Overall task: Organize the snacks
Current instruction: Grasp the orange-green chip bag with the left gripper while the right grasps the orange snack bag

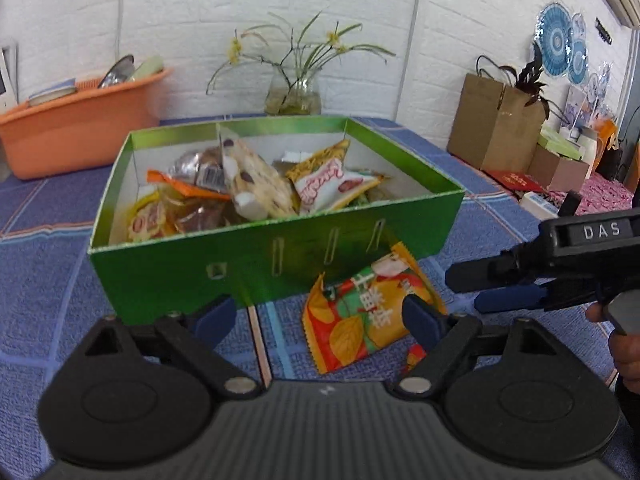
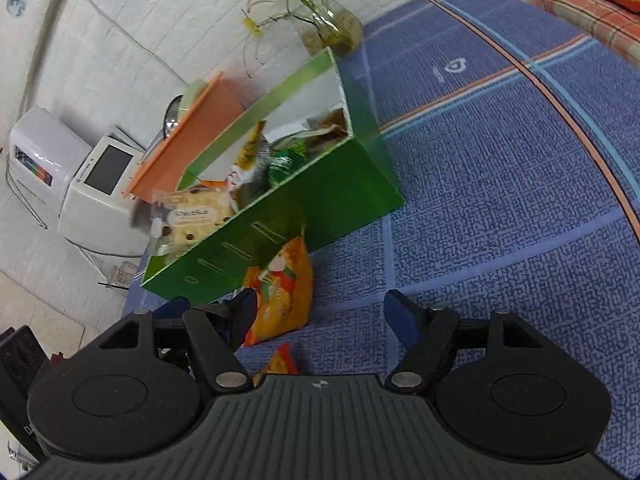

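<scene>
Green rectangular cardboard box (image 1: 276, 256) on a blue patterned cloth-covered worktop (image 1: 48, 280), open at the top and heaped with wrapped snacks: a cream packet with dark spots (image 1: 256, 184), a yellow-and-white packet (image 1: 328, 184), an orange-edged wrapper (image 1: 180, 188). Just in front of the box's near wall, flat on the cloth, an orange-and-green printed snack packet (image 1: 360, 316), one corner tucked against the box. A smaller orange packet (image 2: 282, 360) nearer still, mostly hidden. Left gripper (image 1: 320, 320) low over the printed packet, fingers released and spread wide, nothing grasped. Right gripper (image 2: 320, 316) likewise spread and empty, its left finger (image 2: 240, 316) beside the packet's edge. Behind the box, an orange plastic tub (image 1: 80, 132) and a glass vase of green stems (image 1: 294, 92) against the white brick wall.
</scene>
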Demonstrator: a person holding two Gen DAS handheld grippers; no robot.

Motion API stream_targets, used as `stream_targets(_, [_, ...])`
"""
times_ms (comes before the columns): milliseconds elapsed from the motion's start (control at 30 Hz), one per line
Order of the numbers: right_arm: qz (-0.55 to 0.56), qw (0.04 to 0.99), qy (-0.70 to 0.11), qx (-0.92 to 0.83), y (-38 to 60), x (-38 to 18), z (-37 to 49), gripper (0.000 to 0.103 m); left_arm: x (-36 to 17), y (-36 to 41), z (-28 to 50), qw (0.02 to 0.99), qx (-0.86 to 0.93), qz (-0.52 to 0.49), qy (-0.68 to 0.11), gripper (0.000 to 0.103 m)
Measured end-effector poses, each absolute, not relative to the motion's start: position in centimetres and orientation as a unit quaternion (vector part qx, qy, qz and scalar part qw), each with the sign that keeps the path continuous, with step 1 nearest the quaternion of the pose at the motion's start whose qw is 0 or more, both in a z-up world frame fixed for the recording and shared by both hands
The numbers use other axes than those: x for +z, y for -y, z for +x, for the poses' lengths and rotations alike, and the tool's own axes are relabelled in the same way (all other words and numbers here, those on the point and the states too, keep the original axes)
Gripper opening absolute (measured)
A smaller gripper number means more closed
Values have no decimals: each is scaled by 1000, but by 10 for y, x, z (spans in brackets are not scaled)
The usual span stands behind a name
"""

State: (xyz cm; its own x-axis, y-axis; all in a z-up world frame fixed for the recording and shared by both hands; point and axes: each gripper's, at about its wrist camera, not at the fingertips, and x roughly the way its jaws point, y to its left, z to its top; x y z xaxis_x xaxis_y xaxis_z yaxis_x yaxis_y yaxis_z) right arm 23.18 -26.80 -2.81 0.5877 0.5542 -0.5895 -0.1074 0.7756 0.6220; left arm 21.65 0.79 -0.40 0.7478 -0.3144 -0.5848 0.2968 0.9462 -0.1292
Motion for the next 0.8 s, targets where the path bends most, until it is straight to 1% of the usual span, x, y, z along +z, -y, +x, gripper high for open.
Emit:
stream_targets(133, [276, 850, -400, 205, 264, -33, 245, 103, -14, -11, 226, 927, -181, -44, -326, 86])
stream_targets(167, [274, 849, -395, 218, 261, -35, 247, 103, -16, -11, 228, 925, -186, -53, -328, 88])
stream_targets(233, [279, 841, -381, 264, 261, -43, 250, 103, -22, -10, 235, 917, -195, -64, -341, 89])
stream_targets(333, [259, 842, -351, 316, 261, -51, 248, 103, -24, -5, 232, 924, -197, -41, -326, 89])
stream_targets(433, [263, 841, -357, 310, 259, -46, 249, 103, -28, 2, 227, 931, -193, -16, -309, 90])
stream_targets(567, [256, 845, -355, 307, 256, -45, 250, 103, -28, 4, 229, 931, -191, -15, -310, 90])
stream_targets(733, [257, 846, -354, 305, 255, -46, 251, 103, -29, 25, 227, 931, -175, 49, -317, 90])
stream_targets(800, [249, 852, -353, 296, 254, -46, 248, 102, -29, 25, 227, 931, -176, 46, -317, 90])
